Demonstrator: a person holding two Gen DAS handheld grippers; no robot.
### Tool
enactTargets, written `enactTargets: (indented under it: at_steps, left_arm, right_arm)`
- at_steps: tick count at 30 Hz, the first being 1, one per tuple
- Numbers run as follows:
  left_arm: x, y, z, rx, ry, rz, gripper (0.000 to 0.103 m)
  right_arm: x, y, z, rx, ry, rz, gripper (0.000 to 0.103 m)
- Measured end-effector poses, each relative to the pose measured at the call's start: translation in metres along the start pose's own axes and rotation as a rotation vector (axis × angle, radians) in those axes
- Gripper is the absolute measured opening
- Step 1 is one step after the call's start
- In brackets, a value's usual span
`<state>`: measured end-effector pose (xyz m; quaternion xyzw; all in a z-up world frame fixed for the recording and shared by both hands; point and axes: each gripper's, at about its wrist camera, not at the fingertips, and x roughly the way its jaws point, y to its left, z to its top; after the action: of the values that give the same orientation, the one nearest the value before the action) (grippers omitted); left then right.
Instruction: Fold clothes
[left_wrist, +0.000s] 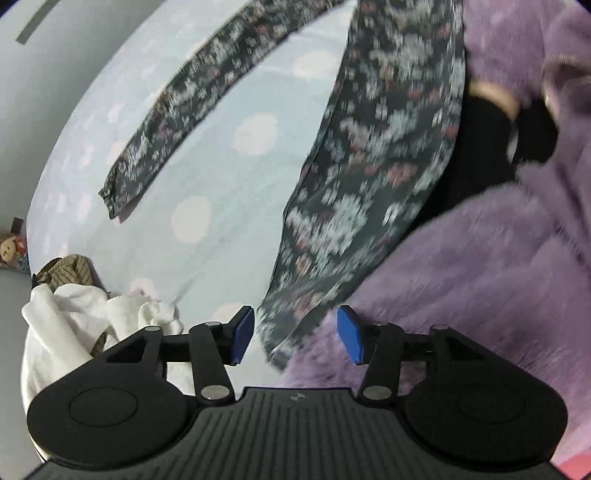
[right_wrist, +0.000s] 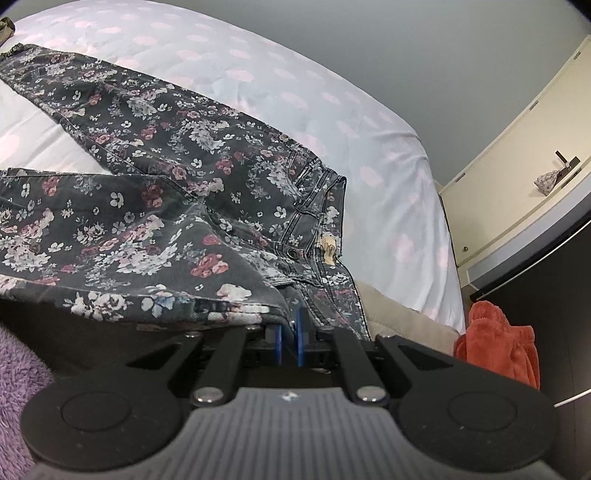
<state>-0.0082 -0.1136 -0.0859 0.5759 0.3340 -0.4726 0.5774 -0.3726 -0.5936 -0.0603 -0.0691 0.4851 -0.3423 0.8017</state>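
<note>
Dark floral trousers (right_wrist: 147, 184) lie spread on the bed with both legs stretched out and the waistband (right_wrist: 317, 206) nearest the right wrist camera. My right gripper (right_wrist: 290, 341) is shut on the near edge of the trousers by the waist, and the cloth drapes over its blue pads. In the left wrist view the trousers (left_wrist: 369, 166) are blurred. One leg hangs down, and its hem sits between the blue pads of my left gripper (left_wrist: 297, 336). The jaws stand apart, and neither pad presses the cloth. The other leg (left_wrist: 177, 122) lies flat on the sheet.
The bed has a pale sheet with pink dots (left_wrist: 221, 166). A white garment (left_wrist: 74, 317) and a striped brown one (left_wrist: 70, 269) are piled at its left edge. A fluffy purple sleeve (left_wrist: 480, 277) fills the right. An orange garment (right_wrist: 498, 347) and a cream cabinet (right_wrist: 517, 166) stand beside the bed.
</note>
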Motion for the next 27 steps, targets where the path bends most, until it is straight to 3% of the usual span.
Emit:
enactTargets:
  at_steps: [4,7,10,20,27]
  left_arm:
    - [0.009,-0.012,0.006,0.086,0.019,-0.022,0.040]
    - [0.021,-0.024,0.010,0.141,0.047,-0.026,0.029]
    - [0.030,-0.026,0.010,0.120,0.050,-0.043,0.016]
    - [0.044,-0.024,0.017,0.067,0.042,-0.054,0.006]
    - [0.026,-0.004,0.010,-0.119,-0.003,-0.031,0.005]
  right_arm:
    - [0.000,0.000,0.002,0.004,0.011,-0.007,0.009]
    - [0.003,0.001,0.001,0.027,0.032,-0.015,0.009]
    - [0.008,0.004,-0.001,0.038,0.054,-0.024,0.009]
    - [0.020,0.011,-0.001,0.047,0.098,-0.039,0.009]
    - [0.019,0.010,-0.004,0.057,0.091,-0.042,0.009]
